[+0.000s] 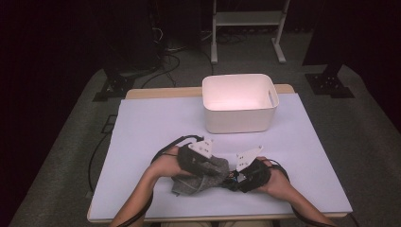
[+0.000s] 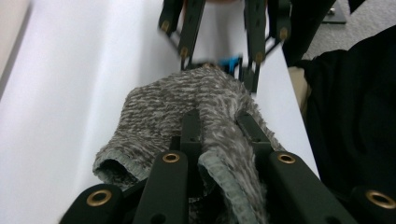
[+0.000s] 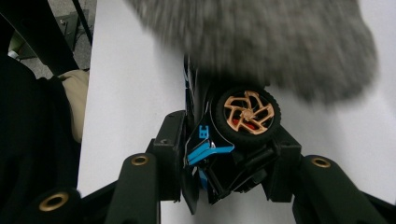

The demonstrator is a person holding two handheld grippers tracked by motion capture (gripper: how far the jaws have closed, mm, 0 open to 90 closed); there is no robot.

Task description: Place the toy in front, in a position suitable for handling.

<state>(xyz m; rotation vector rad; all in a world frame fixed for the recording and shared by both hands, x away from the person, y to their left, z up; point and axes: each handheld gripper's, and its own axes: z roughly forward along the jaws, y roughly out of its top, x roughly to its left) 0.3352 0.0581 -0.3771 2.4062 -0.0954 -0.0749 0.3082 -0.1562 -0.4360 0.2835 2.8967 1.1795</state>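
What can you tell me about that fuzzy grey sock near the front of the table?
The grey sock is a knitted, fuzzy-looking piece in mottled grey and white, with a ribbed cuff that gapes open toward the left gripper's camera. It lies crumpled on the white table cover, near the person's edge. The left gripper has its jaws clamped on a fold by the cuff. Its far end drapes over a small black toy car with a copper-spoked wheel, which the right gripper holds.

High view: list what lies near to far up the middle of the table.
Grey sock held in the left gripper → bare white table cover → white bin → white frame legs on the floor.
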